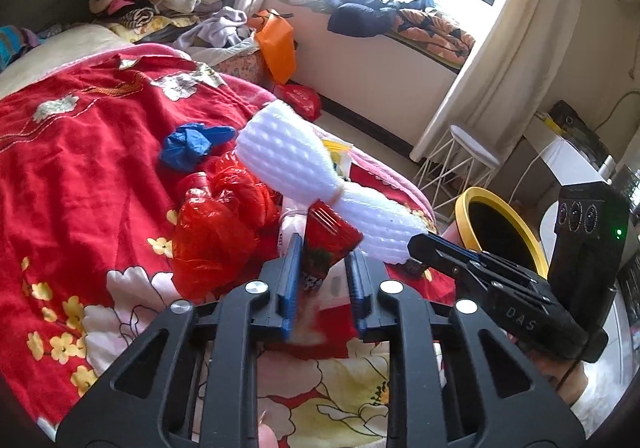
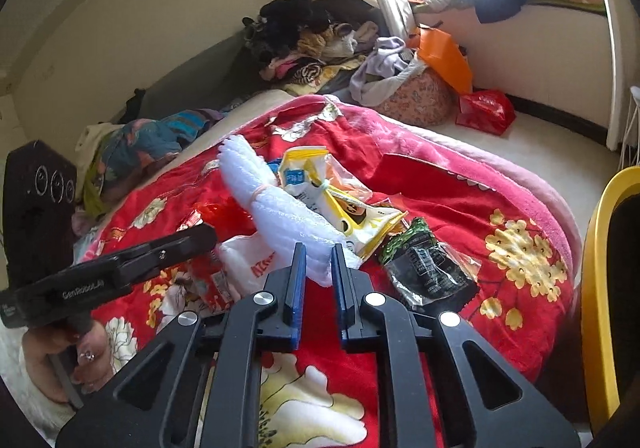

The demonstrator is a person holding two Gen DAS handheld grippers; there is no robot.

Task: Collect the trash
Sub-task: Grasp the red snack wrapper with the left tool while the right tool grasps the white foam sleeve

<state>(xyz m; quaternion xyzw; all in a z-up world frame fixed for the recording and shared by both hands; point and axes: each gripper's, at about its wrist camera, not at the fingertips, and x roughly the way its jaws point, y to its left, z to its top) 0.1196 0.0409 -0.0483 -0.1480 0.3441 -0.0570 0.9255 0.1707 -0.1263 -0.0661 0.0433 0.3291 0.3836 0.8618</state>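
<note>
On the red floral bedspread lies a heap of trash. My left gripper is shut on a red snack wrapper, pinched between its blue pads. My right gripper is shut on the near end of a white foam net bundle, tied with a rubber band. The left wrist view shows that bundle lifted at a slant, with the right gripper at its lower end. In the right wrist view the left gripper comes in from the left, held by a hand.
Loose trash: a blue glove, a crumpled red plastic bag, a yellow-white snack bag, a dark wrapper, a white bag. A yellow-rimmed bin stands at the bed's right edge. Clothes pile along the wall.
</note>
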